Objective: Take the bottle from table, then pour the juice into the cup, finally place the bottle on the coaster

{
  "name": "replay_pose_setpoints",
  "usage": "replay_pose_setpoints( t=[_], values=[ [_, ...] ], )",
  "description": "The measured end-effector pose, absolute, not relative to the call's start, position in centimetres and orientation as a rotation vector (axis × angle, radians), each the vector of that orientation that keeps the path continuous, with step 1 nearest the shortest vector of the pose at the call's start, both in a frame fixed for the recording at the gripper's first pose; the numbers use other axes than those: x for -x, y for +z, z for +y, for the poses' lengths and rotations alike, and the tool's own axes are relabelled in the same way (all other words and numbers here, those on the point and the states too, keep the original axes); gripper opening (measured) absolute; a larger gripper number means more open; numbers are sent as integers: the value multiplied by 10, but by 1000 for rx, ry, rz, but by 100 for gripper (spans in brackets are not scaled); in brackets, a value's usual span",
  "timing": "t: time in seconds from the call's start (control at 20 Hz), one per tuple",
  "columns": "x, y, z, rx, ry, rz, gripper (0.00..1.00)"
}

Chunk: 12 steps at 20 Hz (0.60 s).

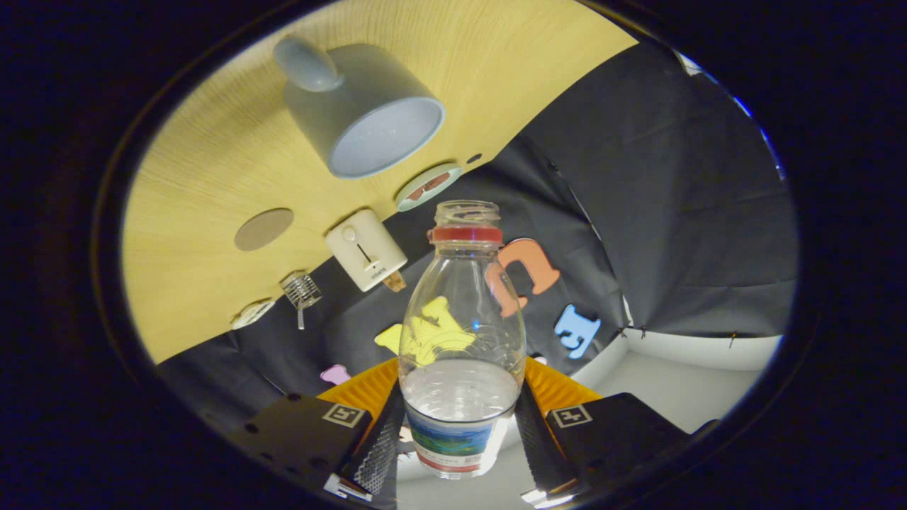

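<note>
I am gripping the bottle (pixel 462 340) with my gripper (pixel 459 432), both fingers pressing on its lower body, one on each side just above the label. The bottle is clear and uncapped, with a red ring under its open mouth, and some clear liquid is sitting low inside it. The whole scene is looking tilted. Beyond the bottle and to the left, the grey cup (pixel 358 106) is resting on the wooden table (pixel 212 177). Nearer, a round tan coaster (pixel 263 229) is lying flat, with a small white toaster (pixel 365 249) just to its right.
</note>
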<state>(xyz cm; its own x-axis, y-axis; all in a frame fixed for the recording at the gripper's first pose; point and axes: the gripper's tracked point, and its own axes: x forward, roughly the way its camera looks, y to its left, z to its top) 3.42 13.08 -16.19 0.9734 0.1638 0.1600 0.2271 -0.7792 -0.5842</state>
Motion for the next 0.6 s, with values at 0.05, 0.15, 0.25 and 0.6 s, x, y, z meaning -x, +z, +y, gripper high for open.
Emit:
replay_pose_setpoints(
  t=[0.05,0.15,0.25,0.6],
  values=[
    [-35,-164,132,2492,-134,-276,80],
    [-37,-169,132,2502,-134,-281,80],
    [-39,-171,131,2497,-132,-280,80],
    [-39,-154,116,2284,-164,-209,80]
  ],
)
